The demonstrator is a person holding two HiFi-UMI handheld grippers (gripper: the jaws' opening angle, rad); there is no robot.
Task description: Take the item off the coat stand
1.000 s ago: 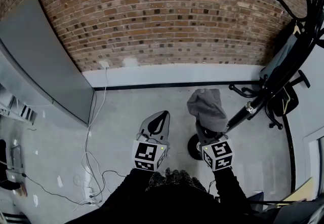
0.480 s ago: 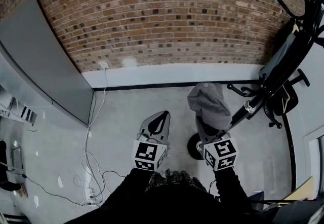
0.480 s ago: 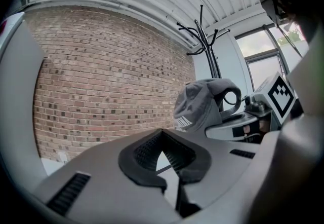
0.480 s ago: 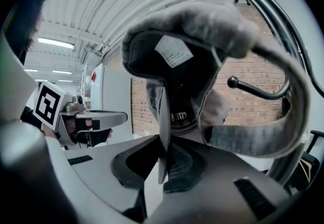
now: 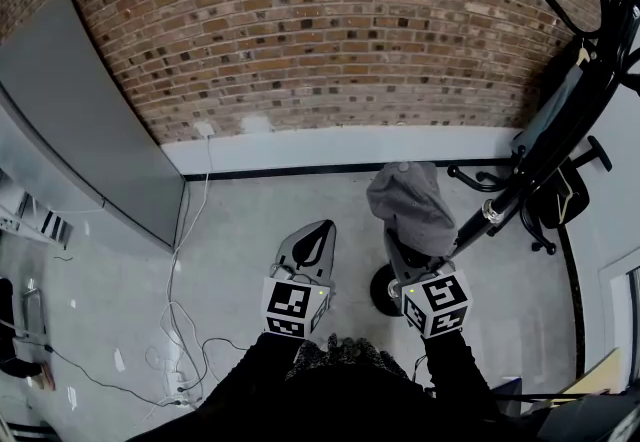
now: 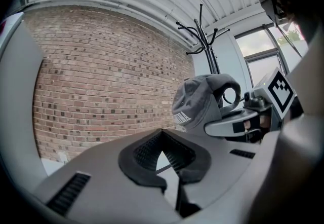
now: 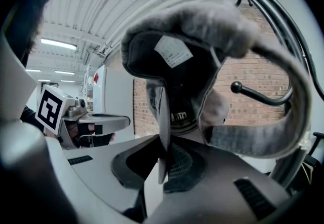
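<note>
Cap (image 5: 410, 205), grey, with white lettering on its side, is pinched by my right gripper (image 5: 403, 248) and held up off the floor (image 5: 250, 230), just to the left of the coat stand (image 5: 560, 130). In the right gripper view the two dark pads are closed on a thin edge of the cap (image 7: 202, 40). The rest of it balloons up above the jaws, with the inside and a white label facing the camera. Behind the cap in that view, a black hook with a ball end (image 7: 235, 86) sticks out from the stand. I cannot tell whether the fabric touches the stand anywhere, but the cap is not hanging on any hook I can see.

My left gripper (image 5: 318, 230) sits beside the right one, apart from the cap. Its jaws are together at the tips and hold nothing; in the left gripper view only floor shows through the small gap behind the pads. That view also shows the cap (image 6: 202, 99) to the right, clamped in the right gripper (image 6: 223, 126), with the stand's top hooks (image 6: 202, 35) rising behind it.

From the head view, the stand's black pole leans across the right side, with its round base (image 5: 378, 290) on the floor next to the right gripper. A brick wall (image 5: 330, 30) lies ahead, a grey panel (image 5: 90, 130) leans on the left, and loose cables (image 5: 180, 320) trail over the floor below it.
</note>
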